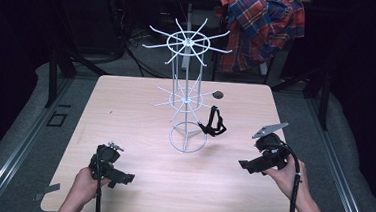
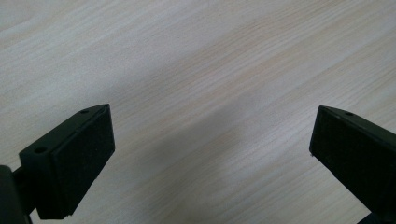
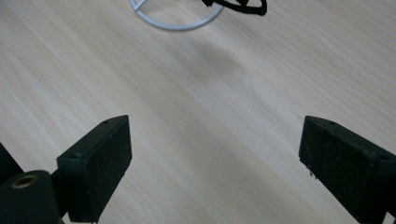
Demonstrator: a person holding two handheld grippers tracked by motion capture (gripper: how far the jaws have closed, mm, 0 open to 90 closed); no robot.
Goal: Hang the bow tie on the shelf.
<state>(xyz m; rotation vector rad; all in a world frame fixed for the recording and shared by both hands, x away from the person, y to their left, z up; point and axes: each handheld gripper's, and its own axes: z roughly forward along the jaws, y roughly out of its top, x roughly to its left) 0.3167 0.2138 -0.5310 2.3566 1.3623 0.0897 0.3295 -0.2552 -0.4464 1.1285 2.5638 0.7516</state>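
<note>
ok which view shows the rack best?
High view: the whole white wire rack, both spoked tiers, pole and ring base. Right gripper view catches part of its ring base; left gripper view shows bare table between open jaws.

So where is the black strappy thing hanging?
In the high view the black strap hangs from a lower arm of the white wire rack, on its right side, just above the table.

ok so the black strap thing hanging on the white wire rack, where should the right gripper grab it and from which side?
Probably the lower loop of the black strap, which hangs off a lower-tier arm of the white wire rack and sags clear on the rack's right. Come in from that right side with the right gripper, its jaws already wide open, closing across the loop; then lift to unhook. Approaching from the left means threading through wire arms.
</note>
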